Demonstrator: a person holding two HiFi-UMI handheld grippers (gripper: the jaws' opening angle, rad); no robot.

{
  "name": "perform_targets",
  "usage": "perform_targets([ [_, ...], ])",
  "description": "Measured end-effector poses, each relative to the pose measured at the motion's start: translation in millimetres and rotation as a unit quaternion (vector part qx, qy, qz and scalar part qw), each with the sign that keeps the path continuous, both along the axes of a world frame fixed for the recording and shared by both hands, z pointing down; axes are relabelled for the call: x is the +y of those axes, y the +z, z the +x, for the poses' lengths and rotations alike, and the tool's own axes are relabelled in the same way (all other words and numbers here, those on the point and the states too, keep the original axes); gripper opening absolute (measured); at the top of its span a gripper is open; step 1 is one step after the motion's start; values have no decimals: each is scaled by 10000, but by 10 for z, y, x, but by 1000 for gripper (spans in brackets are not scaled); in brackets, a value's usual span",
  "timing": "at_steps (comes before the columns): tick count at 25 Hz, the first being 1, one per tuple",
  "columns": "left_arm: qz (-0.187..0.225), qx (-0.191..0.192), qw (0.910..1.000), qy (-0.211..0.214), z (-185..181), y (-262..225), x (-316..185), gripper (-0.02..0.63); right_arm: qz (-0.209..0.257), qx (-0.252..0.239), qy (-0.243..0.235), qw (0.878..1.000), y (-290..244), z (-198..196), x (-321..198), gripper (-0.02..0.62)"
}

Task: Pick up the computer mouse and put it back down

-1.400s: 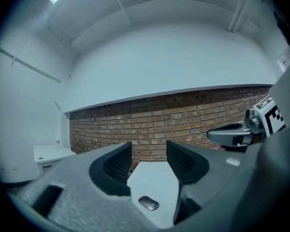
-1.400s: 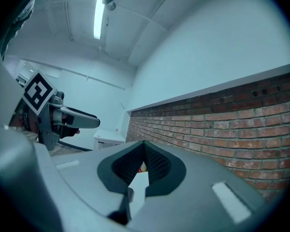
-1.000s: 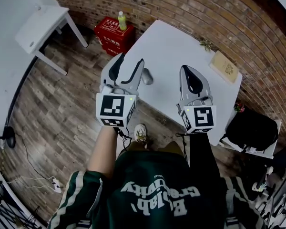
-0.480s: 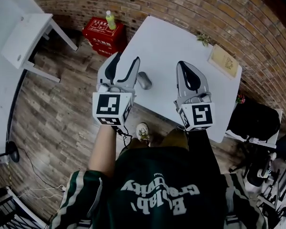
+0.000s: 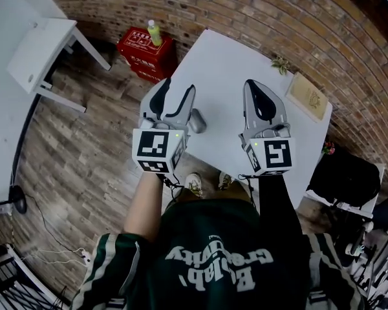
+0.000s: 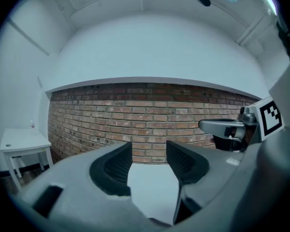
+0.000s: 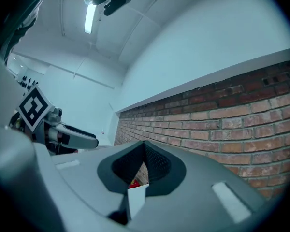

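Now, head view: find computer mouse point(image 5: 197, 121) lying on white table point(image 5: 233, 57) near the front-left edge, just beside the right-hand jaw of left gripper point(image 5: 176, 92), not between the jaws. Place right gripper point(image 5: 253, 88) over the same table, well apart to the mouse's right. Next, left gripper view: read jaws of left gripper point(image 6: 149, 159) as standing apart, clamping nothing, only bare table showing between them, brick wall point(image 6: 150, 110) ahead. Lastly, right gripper view: read jaws of right gripper point(image 7: 144, 151) as together at the tips, holding nothing.
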State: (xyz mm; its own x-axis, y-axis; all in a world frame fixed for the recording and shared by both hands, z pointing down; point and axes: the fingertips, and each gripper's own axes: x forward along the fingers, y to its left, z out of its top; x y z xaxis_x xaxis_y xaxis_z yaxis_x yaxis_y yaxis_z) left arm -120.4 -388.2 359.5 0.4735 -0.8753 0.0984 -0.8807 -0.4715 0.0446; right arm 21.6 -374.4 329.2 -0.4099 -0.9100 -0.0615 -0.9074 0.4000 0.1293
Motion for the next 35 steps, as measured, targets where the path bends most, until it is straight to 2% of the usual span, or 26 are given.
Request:
perform_targets([
  [8,1,-195,9993,-329,-51,-18,-169,213,-107,-169,-187,9996,53,79,-219,12],
  [14,-334,-176,9989,-271,41,177,-259,212,-195,-109,-266,9994,118,134,-303,12],
  [18,-772,-305,9959,-368,35,442,-323,212,-278,-67,-281,9992,172,176,-325,12],
  [21,-1208,-404,9909,-443,21,757,-348,239,-315,-90,-243,9992,204,222,-353,12],
  [27,-1879,-248,9804,-539,55,1312,-344,253,-387,-146,-168,9990,292,343,-385,12],
  [30,-2176,-200,9742,-565,83,1575,-332,286,-444,-151,-160,9988,357,354,-393,12],
  [35,-2626,-279,9629,-550,136,1976,-290,313,-570,-140,-152,9982,472,373,-407,12],
])
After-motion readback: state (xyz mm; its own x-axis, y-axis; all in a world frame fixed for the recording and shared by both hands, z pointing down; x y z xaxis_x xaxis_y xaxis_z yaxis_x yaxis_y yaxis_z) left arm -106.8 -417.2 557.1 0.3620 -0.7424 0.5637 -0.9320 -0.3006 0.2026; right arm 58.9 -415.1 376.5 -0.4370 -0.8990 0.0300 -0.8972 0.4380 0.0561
